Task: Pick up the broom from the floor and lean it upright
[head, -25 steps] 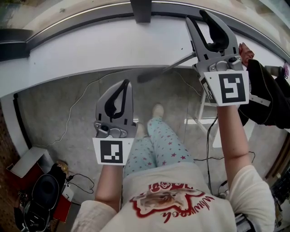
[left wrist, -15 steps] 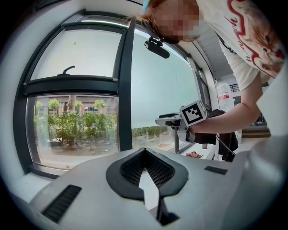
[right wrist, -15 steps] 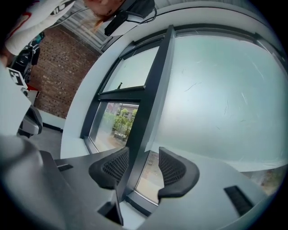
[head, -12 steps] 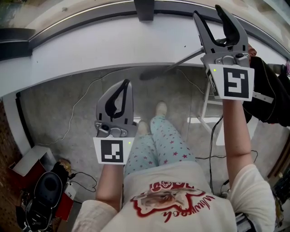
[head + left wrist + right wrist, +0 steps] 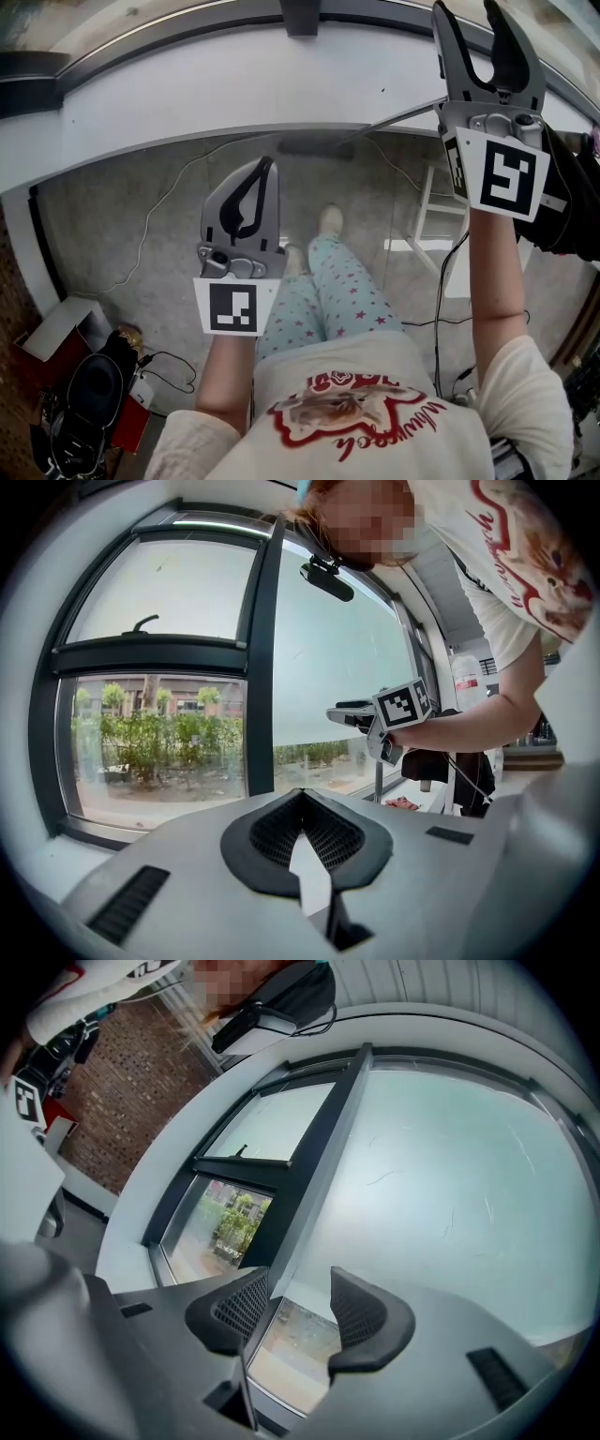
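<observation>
Up at 1 o'clock of the head view, the right gripper (image 5: 469,23) has its jaws spread wide. Its own view agrees: the gap between the pads shows only the window (image 5: 450,1176) and its frame, nothing pinched. The left gripper (image 5: 262,169) hangs lower, near centre, jaws pressed together and empty; in its own view the pads meet with nothing in them. I read it as parked out of the way, since this looks like a one-handed job.

The broom (image 5: 394,120) shows as a thin grey handle. It runs diagonally from the right gripper's left edge down toward 8 o'clock. It ends in a dark, blurred broom head (image 5: 309,147) at the foot of the white wall (image 5: 187,103), where the wall meets the floor (image 5: 141,216). That puts the broom at 7–8 o'clock of the right gripper and about 1 o'clock of the left gripper. The top of the handle disappears behind the right gripper's body. I can't tell from the head view whether it touches there, but it isn't between the jaws.

My read: the broom stands tilted, head on the floor as its foot, handle resting toward the wall under the window. That would explain the right gripper being high, at handle-top level, and open. The task looks at or near done. Risk: the head slides out or the handle skids sideways. I can't confirm the upper contact point.
</observation>
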`<action>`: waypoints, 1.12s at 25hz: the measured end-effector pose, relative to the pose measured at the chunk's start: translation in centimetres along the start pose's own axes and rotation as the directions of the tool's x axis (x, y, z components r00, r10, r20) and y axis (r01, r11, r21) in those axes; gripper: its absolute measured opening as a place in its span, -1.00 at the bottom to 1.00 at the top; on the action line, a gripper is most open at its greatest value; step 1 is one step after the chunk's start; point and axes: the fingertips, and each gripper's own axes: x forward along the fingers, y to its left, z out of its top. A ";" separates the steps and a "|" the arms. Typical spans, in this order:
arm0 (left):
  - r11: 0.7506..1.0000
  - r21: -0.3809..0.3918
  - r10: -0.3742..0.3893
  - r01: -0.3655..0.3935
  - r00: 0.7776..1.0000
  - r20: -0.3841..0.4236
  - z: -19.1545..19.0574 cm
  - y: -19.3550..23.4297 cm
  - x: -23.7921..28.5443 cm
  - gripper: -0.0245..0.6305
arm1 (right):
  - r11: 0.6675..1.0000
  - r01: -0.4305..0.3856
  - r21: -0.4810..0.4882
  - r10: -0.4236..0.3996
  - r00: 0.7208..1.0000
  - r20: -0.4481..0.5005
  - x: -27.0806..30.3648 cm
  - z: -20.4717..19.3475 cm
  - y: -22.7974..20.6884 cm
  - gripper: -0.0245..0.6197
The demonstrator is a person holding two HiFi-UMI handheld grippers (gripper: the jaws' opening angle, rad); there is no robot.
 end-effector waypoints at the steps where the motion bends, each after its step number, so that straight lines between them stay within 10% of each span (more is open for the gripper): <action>1: 1.000 0.001 -0.002 0.002 1.000 0.000 0.1 0.0 0.0 -0.87 | 1.000 0.000 0.013 0.000 1.000 0.005 -0.2 0.3 0.1 -0.30; 9: 1.000 -0.004 -0.017 0.017 0.999 0.031 0.9 -0.7 -0.9 -0.87 | 0.986 -0.054 0.161 0.060 0.998 -0.029 -4.5 1.1 4.6 -0.32; 12: 0.999 0.011 -0.041 0.040 0.998 0.048 1.4 -1.5 -1.6 -0.87 | 0.975 -0.040 0.220 0.055 0.996 -0.064 -6.8 0.7 6.3 -0.80; 28: 0.986 0.036 -0.166 0.163 0.978 0.124 3.5 -5.7 -12.9 -0.87 | 0.925 0.047 0.377 0.007 0.990 -0.140 -20.7 6.9 16.0 -0.85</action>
